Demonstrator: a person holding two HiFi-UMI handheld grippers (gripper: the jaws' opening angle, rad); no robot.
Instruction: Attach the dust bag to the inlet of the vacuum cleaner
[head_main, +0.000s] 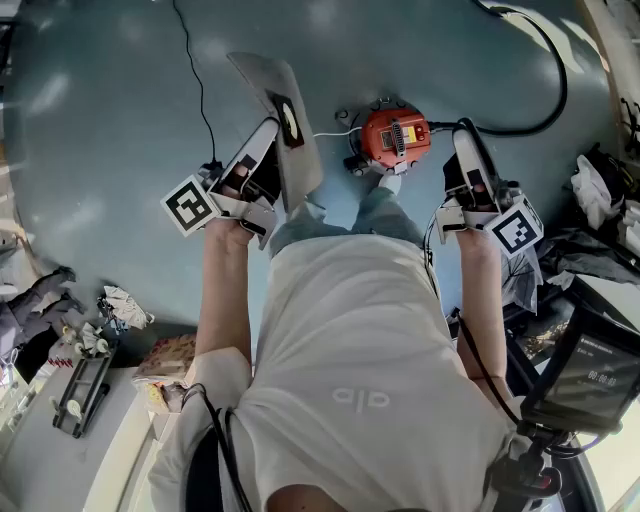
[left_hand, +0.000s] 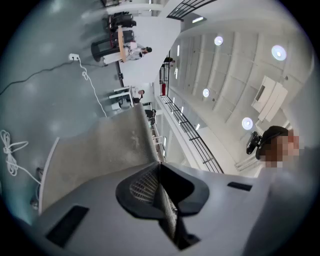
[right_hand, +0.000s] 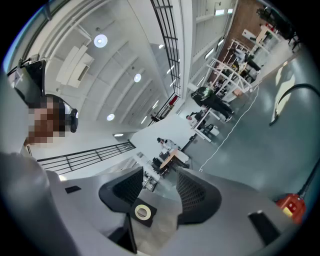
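Left claw (head_main: 270, 128) is pinching the dust bag (head_main: 272, 85) by its edge, above the floor and near the vacuum cleaner (head_main: 395, 135). Right claw (head_main: 466, 130) is standing spread, pressing on nothing. The bag is probably handling light and floppy, and its stiff collar (head_main: 290, 120) is offering the firmer hold.

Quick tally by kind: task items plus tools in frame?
dust bag: 1
vacuum cleaner: 1
tools: 2 (left tool shut on the dust bag, right tool open)
Total: 4
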